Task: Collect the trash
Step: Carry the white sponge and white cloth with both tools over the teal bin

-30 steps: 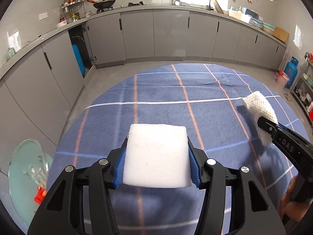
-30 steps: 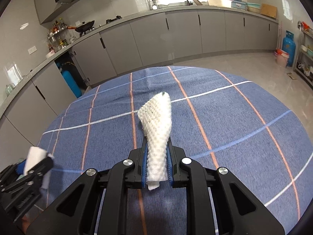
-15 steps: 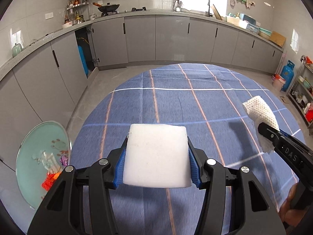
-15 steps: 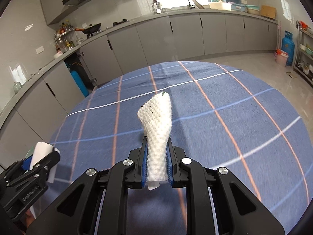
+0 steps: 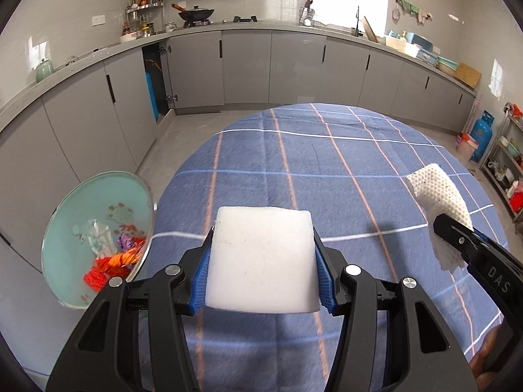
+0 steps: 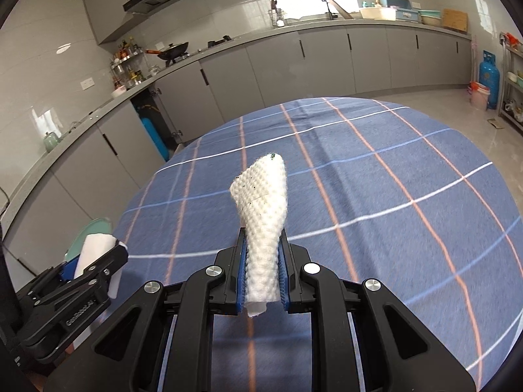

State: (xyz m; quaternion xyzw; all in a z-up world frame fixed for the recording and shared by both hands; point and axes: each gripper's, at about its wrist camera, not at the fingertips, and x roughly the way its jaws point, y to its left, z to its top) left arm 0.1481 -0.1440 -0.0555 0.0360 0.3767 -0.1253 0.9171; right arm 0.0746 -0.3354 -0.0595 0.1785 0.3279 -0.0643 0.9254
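My left gripper is shut on a white foam block, its blue pads pressing both sides, held over the left part of the blue checked tablecloth. My right gripper is shut on a crumpled white dimpled paper towel that sticks up past the fingertips. In the left wrist view the right gripper and its towel show at the right. The right wrist view has the left gripper with the foam block at lower left. A round pale-green bin holding colourful wrappers stands off the table's left edge.
Grey kitchen cabinets and a counter run around the room beyond the table. A wok and bottles sit on the counter. A blue gas cylinder and a shelf rack stand at the far right. A person's fingers show at the lower right.
Both grippers have travelled left across the table with their loads still gripped. The green bin has come further into the left wrist view, larger and closer.
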